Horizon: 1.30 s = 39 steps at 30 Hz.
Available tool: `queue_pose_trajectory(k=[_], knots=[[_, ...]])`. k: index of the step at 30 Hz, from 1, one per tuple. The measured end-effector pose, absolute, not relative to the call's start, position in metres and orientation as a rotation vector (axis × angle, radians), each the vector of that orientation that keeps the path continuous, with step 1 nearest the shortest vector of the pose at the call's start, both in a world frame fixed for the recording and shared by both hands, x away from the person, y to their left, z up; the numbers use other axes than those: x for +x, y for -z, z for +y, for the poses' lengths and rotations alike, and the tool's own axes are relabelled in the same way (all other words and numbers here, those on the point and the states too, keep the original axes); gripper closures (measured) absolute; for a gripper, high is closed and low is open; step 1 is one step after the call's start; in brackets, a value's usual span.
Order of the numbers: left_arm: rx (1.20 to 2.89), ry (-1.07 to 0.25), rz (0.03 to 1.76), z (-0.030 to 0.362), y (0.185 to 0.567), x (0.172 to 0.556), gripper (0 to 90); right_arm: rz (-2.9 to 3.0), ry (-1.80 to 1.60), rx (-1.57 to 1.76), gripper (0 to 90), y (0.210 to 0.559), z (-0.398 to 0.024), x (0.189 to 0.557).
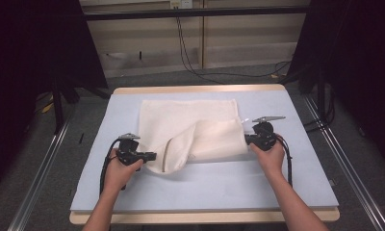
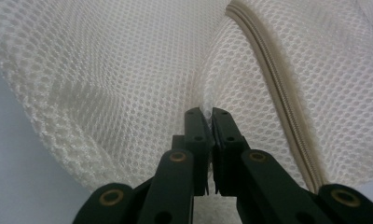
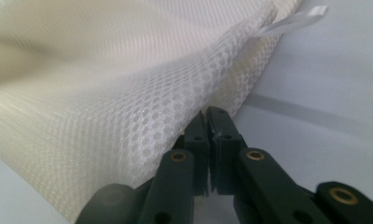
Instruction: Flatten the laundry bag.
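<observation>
High view: cream mesh bag (image 1: 193, 132) on pale blue table (image 1: 205, 187), partly folded; left gripper (image 1: 149, 156) and right gripper (image 1: 248, 139) each clamp an edge.

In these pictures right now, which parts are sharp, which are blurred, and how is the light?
High view: even, soft light on the table, dark sides, slightly soft overall. Left gripper view: the mesh bag and its zipper are crisp around the left claw, softer at the corners. Right gripper view: the mesh is sharp near the right claw; the far cloth and the white ribbon are blurred.
</observation>
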<state>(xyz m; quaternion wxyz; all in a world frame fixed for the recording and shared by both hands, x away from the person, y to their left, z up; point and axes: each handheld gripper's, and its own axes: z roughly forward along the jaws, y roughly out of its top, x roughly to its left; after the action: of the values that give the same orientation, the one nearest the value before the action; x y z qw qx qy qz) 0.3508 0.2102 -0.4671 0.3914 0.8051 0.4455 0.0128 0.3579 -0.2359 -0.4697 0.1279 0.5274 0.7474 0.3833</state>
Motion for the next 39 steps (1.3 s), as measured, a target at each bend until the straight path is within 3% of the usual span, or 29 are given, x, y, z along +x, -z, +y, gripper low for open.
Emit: queue_pose_trajectory(k=[2,11,19,21,25,31,35,39], knots=[[2.040,-0.020,1.129,0.212,0.467,0.350,86.4,2.135,-1.226,1.529,79.5,0.466,-0.241,0.361],[2.070,-0.009,1.120,0.214,0.471,0.340,86.1,2.247,-1.538,1.361,84.3,0.459,-0.248,0.327],[2.043,-0.011,1.143,0.213,0.470,0.331,83.3,2.423,-1.406,1.208,82.1,0.465,-0.244,0.294],[2.055,-0.026,1.122,0.212,0.467,0.332,78.5,2.381,-1.419,1.257,77.3,0.465,-0.247,0.292],[1.985,-0.024,1.060,0.208,0.458,0.336,56.7,2.287,-1.466,1.305,71.7,0.459,-0.252,0.296],[1.969,-0.004,0.979,0.192,0.453,0.344,33.4,2.290,-1.435,1.304,71.2,0.458,-0.250,0.299],[2.004,-0.019,0.943,0.174,0.453,0.346,25.3,2.302,-1.427,1.303,71.4,0.460,-0.247,0.298],[2.037,-0.040,0.919,0.162,0.457,0.349,26.9,2.306,-1.417,1.304,71.9,0.460,-0.247,0.298]])
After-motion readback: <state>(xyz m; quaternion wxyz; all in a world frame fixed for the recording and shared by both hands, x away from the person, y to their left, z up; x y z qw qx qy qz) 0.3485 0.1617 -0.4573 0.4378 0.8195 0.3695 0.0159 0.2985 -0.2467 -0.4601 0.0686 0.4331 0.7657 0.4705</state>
